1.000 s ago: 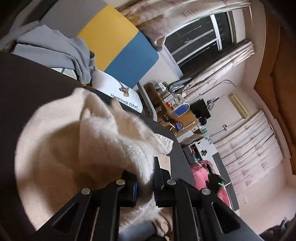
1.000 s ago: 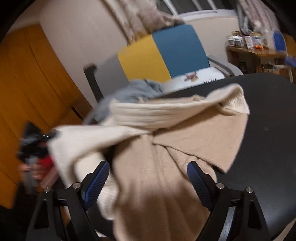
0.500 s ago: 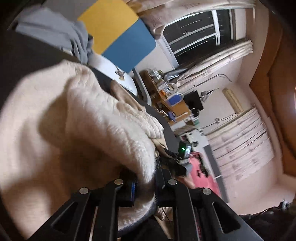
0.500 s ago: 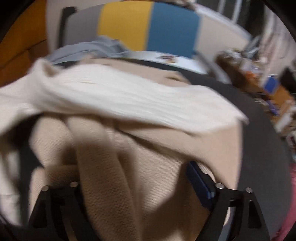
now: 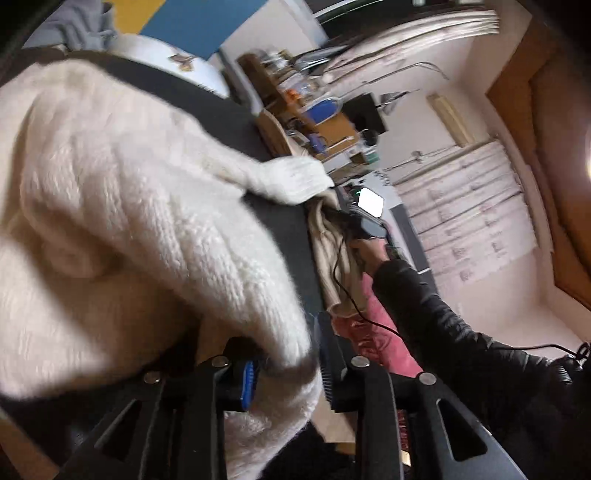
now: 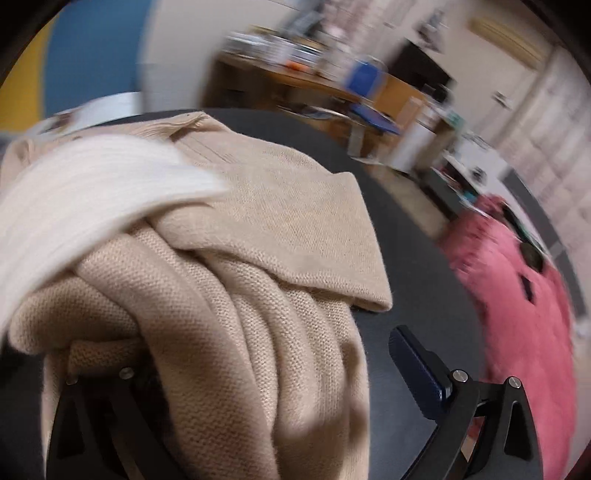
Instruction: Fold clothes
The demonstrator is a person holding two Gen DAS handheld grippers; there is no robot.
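Observation:
A fluffy cream sweater [image 5: 110, 206] fills the left of the left wrist view, heaped on the black table [image 5: 225, 114]. One fold of it hangs between the fingers of my left gripper [image 5: 286, 365], whose jaws stand apart with a dark gap beside the right pad. A beige knit sweater [image 6: 258, 236] lies bunched on the table in the right wrist view, with a cream sleeve [image 6: 85, 184] across its top. My right gripper [image 6: 266, 350] is wide open over it; the beige cloth covers its left finger. That gripper [image 5: 364, 221] also shows in the left wrist view, at the table's edge.
A pink garment [image 6: 517, 280] lies beyond the table's right edge. A chair with a yellow and blue back [image 5: 199, 22] and a grey garment [image 5: 77, 26] stand behind the table. A person's black sleeve [image 5: 436, 314] reaches in. A cluttered desk [image 6: 314, 85] is further back.
My left gripper's jaws have parted wider around the cream fold. Both views have swung to the right. The beige sweater now lies bunched over the right gripper's left finger.

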